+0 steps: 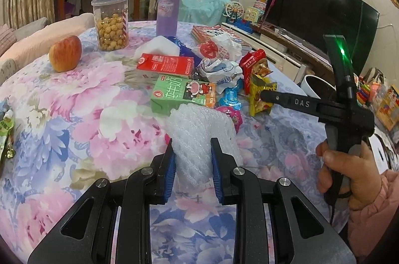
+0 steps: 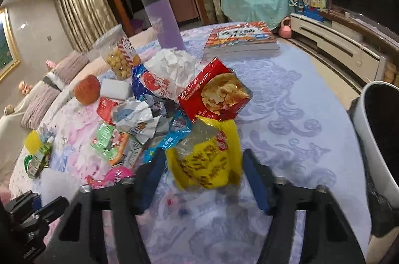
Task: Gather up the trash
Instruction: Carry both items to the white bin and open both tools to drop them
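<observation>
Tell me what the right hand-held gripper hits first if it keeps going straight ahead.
The right hand-held gripper would first meet the crinkled yellow snack wrapper, already between its open fingers; the red chip bag lies just beyond.

At lower centre, the left tool [image 1: 192, 159] is black with blue pads and silver screws. At right, the right tool [image 1: 268, 91] reads "DAS", its green light glowing above a bare hand [image 1: 349, 176] and pink sleeve [image 1: 374, 221].

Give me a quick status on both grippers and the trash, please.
Left gripper closing around white foam wrap, not yet clamped. Right gripper open, straddling yellow snack bag. White bin waits at right. Nothing blocking.
</observation>
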Demonstrator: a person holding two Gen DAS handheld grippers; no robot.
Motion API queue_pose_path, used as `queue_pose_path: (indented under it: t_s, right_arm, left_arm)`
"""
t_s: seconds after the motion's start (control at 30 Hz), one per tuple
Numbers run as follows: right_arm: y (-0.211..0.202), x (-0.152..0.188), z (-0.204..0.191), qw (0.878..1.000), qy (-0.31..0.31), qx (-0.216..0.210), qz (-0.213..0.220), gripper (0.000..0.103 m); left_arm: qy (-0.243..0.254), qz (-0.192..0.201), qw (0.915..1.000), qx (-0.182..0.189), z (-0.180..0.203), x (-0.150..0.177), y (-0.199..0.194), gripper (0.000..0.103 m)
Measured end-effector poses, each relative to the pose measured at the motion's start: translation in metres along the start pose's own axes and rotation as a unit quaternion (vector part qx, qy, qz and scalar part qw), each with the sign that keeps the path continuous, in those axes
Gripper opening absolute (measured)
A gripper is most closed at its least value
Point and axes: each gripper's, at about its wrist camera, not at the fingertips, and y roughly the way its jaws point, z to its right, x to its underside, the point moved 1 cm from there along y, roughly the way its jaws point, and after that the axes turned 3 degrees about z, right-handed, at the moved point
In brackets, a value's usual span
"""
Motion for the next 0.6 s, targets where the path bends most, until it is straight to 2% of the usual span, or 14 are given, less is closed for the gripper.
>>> queue_pose_path:
  t_s: [0.03, 0.13, 0.33, 0.6]
  right_arm:
    - [0.0, 0.001, 0.002, 1.0, 0.005, -0.004, -0.001, 0.019]
    - [-0.009, 0.006, 0.008, 1.0, 0.018, -0.012, 0.007, 0.014]
    - [-0.046, 0.02, 0.027, 0.998, 0.054, -0.018, 0.028, 0.013]
    - [-0.1, 0.038, 0.069, 0.994, 0.097, 0.008, 0.054, 0.013]
  left_arm:
    - [0.0, 0.0, 1.0, 0.002, 0.001, 0.0, 0.0, 0.024]
    - [0.007, -0.001, 0.9999, 0.01, 0.01, -0.001, 0.0, 0.024]
    - [0.033, 0.004, 0.9988, 0.035, 0.042, -0.005, -0.001, 0.024]
    - [0.063, 0.001, 0.9953, 0.074, 0.09, -0.013, 0.006, 0.024]
